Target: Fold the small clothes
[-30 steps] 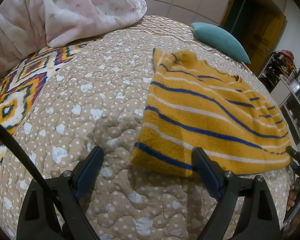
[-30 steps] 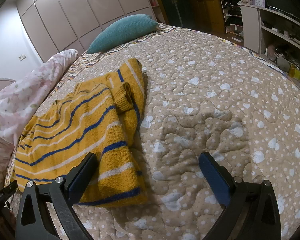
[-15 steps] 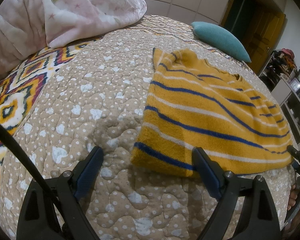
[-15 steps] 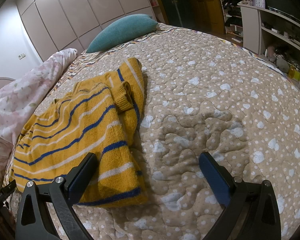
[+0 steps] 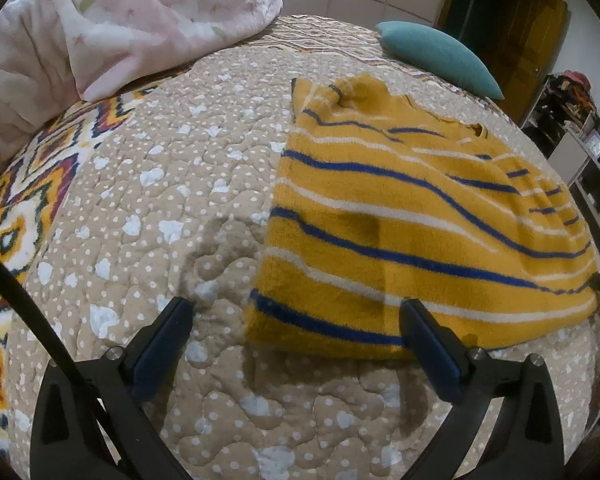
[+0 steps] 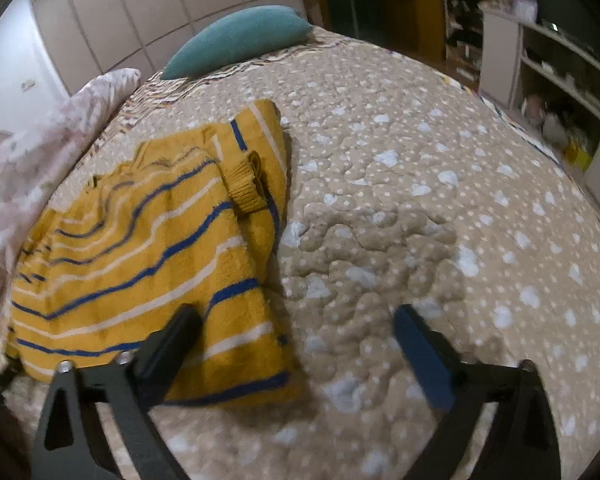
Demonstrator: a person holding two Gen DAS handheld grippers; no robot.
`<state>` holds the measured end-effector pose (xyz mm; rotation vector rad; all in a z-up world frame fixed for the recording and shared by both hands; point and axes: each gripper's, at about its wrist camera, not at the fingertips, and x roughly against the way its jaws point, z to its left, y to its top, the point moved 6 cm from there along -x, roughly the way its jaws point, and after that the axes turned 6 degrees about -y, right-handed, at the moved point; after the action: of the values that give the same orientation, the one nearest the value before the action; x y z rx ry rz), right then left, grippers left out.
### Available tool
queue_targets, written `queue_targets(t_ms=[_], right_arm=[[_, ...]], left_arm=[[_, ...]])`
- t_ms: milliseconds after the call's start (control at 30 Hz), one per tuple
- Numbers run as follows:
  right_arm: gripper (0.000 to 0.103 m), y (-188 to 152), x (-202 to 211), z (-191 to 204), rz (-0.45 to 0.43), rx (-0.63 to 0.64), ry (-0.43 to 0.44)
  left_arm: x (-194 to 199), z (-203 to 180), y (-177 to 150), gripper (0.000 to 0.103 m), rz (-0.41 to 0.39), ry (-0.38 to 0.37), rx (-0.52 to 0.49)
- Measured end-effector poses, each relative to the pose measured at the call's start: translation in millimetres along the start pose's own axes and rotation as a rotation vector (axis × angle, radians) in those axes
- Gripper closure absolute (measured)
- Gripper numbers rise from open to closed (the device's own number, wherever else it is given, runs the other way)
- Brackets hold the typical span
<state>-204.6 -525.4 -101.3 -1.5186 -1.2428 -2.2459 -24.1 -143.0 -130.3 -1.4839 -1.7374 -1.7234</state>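
Yellow striped sweater lies flat on the bed quilt, partly folded, one sleeve cuff turned back on top of it. Left gripper: fingers wide and opening, straddling the sweater's near left corner; nothing pinched, pads clear of the cloth. Right gripper: fingers wide but closing, spanning the sweater's near right corner; the left finger is over the fabric, the right one over bare quilt, no grip yet. Teal pillow at the far edge, pink floral blanket bunched far left.
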Motion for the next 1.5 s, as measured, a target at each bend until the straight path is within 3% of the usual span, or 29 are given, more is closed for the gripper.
queue_targets(t_ms=[133,200,267,367,533,600,667,733,867,1033,1133,1267,1367,1500], right_arm=[[0.015,-7.1,26.3,-16.0,0.024,-0.112,0.114],[0.020,-17.2,30.5,-26.0,0.045,-0.166,0.169],[0.024,-25.8,31.3,-34.5,0.051,-0.205,0.209],[0.027,-28.6,33.2,-40.9,0.038,-0.215,0.247],[0.028,-21.0,30.3,-40.7,0.031,-0.201,0.243],[0.041,-16.0,24.0,-41.8,0.036,-0.197,0.204],[0.071,-14.1,19.2,-43.2,0.059,-0.189,0.184],[0.079,-10.7,23.9,-43.5,0.077,-0.179,0.175],[0.082,14.6,76.1,-11.6,-0.030,0.012,0.099],[0.084,22.1,131.5,91.0,-0.143,0.274,0.154],[0.085,-4.6,136.3,168.2,-0.140,0.464,0.218],[0.085,-78.6,101.7,239.9,-0.032,0.675,0.272],[0.085,-129.4,75.5,250.8,0.019,0.793,0.230],[0.074,-136.6,79.3,239.4,-0.007,0.807,0.221]], left_arm=[[8.0,6.2,2.1,0.000,-0.010,-0.021,0.015],[17.4,-3.3,5.6,0.008,-0.059,-0.052,0.036],[35.3,-2.5,8.9,0.009,-0.128,-0.112,0.071],[50.9,8.8,11.6,0.009,-0.197,-0.153,0.127],[63.1,41.2,12.8,0.009,-0.222,-0.159,0.207],[65.5,49.8,12.6,0.009,-0.233,-0.140,0.239],[68.3,68.1,12.1,0.009,-0.243,-0.116,0.273],[65.9,80.3,19.1,0.009,-0.262,-0.079,0.303],[88.0,104.8,26.1,0.009,-0.326,-0.021,0.348],[117.6,136.8,29.8,0.009,-0.400,0.082,0.382],[110.7,143.2,35.7,0.009,-0.407,0.129,0.417],[115.7,173.4,27.2,0.009,-0.406,0.126,0.504],[116.2,187.0,22.4,0.009,-0.403,0.112,0.559],[111.1,182.2,24.4,0.009,-0.385,0.094,0.551]])
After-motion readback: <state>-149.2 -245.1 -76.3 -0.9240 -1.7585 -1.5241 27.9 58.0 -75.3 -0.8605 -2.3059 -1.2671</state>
